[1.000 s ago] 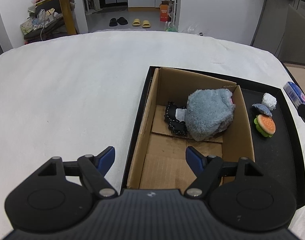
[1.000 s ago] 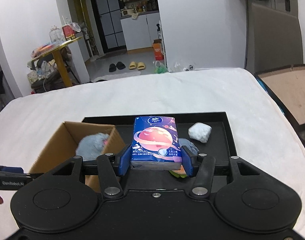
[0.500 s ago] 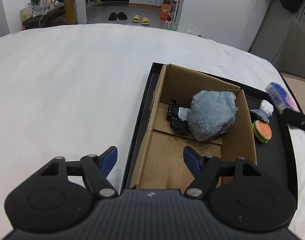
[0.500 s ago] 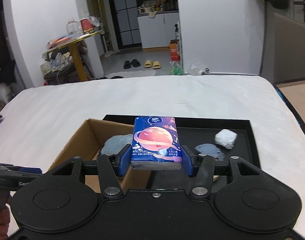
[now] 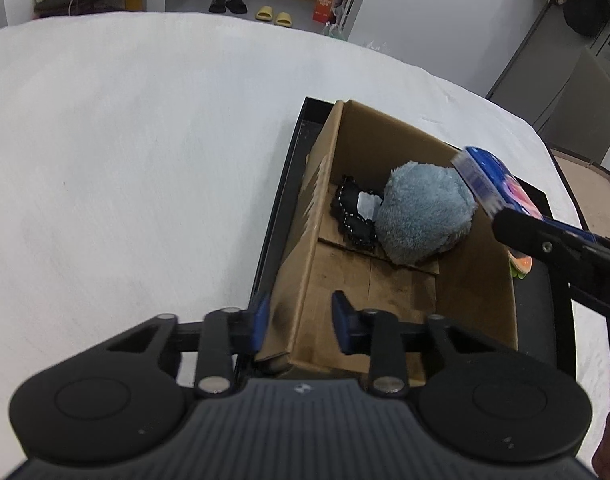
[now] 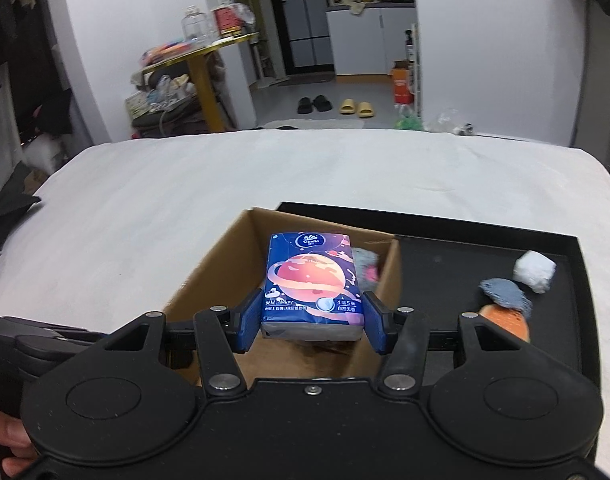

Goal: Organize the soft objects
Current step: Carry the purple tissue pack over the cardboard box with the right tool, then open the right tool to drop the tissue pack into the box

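An open cardboard box [image 5: 325, 168] stands in a black tray [image 5: 281, 200] on the white surface. Inside it lie a grey-blue plush [image 5: 423, 220] and a black studded item [image 5: 351, 216]. My left gripper [image 5: 301, 324] straddles the box's near-left wall, one finger outside and one inside. Its jaws are closing, and the inner pad still stands off the cardboard. My right gripper [image 6: 312, 326] is shut on a blue tissue pack [image 6: 313, 280] and holds it above the box [image 6: 213, 276]. The pack [image 5: 493, 184] also shows in the left wrist view, over the plush.
On the tray floor [image 6: 445, 256] right of the box lie a white wad [image 6: 533, 271], a grey-blue fabric piece [image 6: 505, 294] and a burger toy [image 6: 505, 320]. White surface spreads left of and behind the tray. A person's fingers [image 6: 9, 436] show at the lower left.
My left gripper came down over the box's near-left corner and its jaws narrowed around the wall. My right gripper carried the tissue pack leftward from over the tray to above the box.
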`<state>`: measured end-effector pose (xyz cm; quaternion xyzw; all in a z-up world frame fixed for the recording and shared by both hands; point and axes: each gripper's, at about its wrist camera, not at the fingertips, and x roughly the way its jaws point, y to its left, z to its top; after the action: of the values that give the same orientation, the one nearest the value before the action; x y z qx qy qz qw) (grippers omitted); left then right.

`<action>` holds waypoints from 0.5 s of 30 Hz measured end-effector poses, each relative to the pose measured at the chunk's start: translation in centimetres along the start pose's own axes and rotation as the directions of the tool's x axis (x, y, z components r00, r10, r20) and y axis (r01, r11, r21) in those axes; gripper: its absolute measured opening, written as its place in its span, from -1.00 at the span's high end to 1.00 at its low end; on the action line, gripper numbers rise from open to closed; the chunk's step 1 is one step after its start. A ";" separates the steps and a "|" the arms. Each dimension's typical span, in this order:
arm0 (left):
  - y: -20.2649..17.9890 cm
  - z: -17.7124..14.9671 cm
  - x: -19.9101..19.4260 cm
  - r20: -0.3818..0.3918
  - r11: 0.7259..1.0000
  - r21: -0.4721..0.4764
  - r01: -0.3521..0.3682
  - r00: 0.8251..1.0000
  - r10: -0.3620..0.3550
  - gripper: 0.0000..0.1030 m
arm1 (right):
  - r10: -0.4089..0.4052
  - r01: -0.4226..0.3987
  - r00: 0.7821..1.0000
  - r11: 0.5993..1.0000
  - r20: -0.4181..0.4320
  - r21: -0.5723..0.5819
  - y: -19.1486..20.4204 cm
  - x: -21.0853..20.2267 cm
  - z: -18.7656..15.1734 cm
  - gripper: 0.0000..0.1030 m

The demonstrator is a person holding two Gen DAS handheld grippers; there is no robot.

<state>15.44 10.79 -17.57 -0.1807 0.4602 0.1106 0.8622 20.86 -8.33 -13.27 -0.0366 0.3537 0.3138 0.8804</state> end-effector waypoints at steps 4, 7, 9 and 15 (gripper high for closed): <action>0.6 -0.1 0.3 -0.007 1.000 -0.012 0.009 1.000 -0.009 0.70 | 0.022 -0.022 1.000 1.000 -0.006 -0.021 1.4 0.6 0.2 0.01; 1.0 -0.1 0.3 -0.009 1.000 -0.027 0.013 1.000 -0.014 0.70 | 0.031 -0.032 0.999 0.999 -0.015 -0.041 2.2 1.0 0.4 0.00; 1.0 -0.1 0.3 -0.011 0.999 -0.030 0.018 1.000 -0.019 0.70 | 0.037 -0.038 0.999 0.998 -0.021 -0.050 2.7 1.4 0.5 0.00; 1.5 0.0 0.3 -0.026 0.998 -0.047 0.037 0.999 -0.038 0.69 | 0.054 -0.055 0.998 0.998 -0.021 -0.029 3.0 1.8 0.5 0.00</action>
<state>15.05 12.17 -18.16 -0.2107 0.4656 0.1026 0.8534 20.45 -4.86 -13.61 -0.0433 0.3588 0.3425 0.8673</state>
